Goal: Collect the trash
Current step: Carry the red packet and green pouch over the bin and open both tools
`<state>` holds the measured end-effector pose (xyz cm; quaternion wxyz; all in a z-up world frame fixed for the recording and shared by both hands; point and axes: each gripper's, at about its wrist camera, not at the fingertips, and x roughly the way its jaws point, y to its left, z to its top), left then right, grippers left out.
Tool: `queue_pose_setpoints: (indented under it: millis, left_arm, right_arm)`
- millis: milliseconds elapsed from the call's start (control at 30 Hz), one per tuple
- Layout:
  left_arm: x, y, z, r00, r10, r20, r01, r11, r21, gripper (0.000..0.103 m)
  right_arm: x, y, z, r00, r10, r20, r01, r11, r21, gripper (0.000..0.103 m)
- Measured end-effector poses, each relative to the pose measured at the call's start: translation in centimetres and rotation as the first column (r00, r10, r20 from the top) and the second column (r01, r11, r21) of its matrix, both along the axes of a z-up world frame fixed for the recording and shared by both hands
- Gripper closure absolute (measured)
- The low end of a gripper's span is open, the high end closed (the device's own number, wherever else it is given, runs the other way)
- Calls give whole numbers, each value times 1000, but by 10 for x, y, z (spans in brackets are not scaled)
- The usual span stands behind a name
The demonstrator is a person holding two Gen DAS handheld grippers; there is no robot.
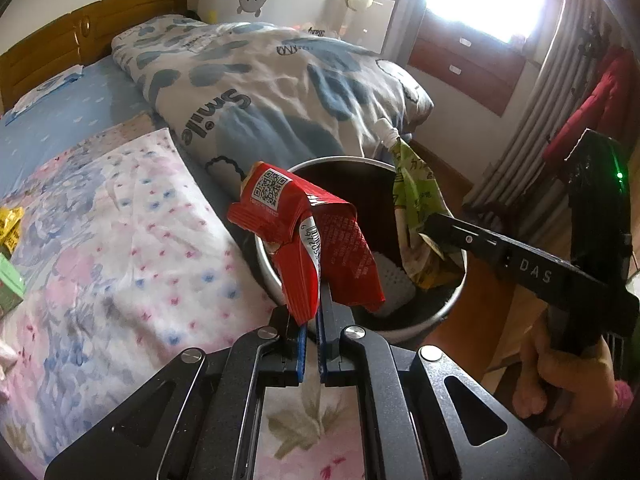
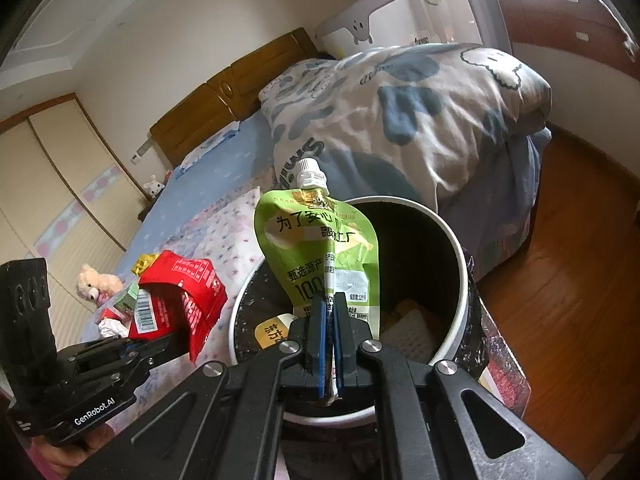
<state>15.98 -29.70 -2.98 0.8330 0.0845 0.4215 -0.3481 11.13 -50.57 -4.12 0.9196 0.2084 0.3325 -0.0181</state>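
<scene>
A crumpled red snack wrapper (image 1: 304,232) with a QR code is pinched in my left gripper (image 1: 314,320), which is shut on it and holds it over the near rim of the round trash bin (image 1: 276,276). The green spouted drink pouch (image 2: 316,252) with a white cap stands upright in my right gripper (image 2: 329,312), shut on its lower edge, above the trash bin (image 2: 460,264). In the left wrist view the pouch (image 1: 416,200) and right gripper (image 1: 430,236) hang over the bin's far side. In the right wrist view the wrapper (image 2: 180,296) and left gripper (image 2: 160,346) sit left of the bin.
The bin stands on a wood floor (image 2: 568,240) against a bed with a floral blanket (image 1: 120,240) and a blue-patterned quilt (image 1: 260,92). White and yellow trash (image 2: 408,328) lies inside it. A yellow wrapper (image 1: 10,224) and green box (image 1: 10,288) lie on the blanket.
</scene>
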Motion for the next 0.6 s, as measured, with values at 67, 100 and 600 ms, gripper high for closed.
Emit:
queue_pose_setpoints:
  millis: [67,100,600]
  left_arm:
    - [3,-5,-2,1000,-5,1,5,1000,10,100]
    - [4,-8,-3,1000,-8,1,8,1000,16,100]
    - [20,-30,-19,1000,-21,-19,22,998,67,98]
  right_arm:
    - [3,-1,-3,1000,-2,-9,2,1000,2,100]
    - [5,-2,-4,1000,-4,-12,4,1000,4,100]
    - [18,-15,-14,998,-21,-52,22,1000,22,96]
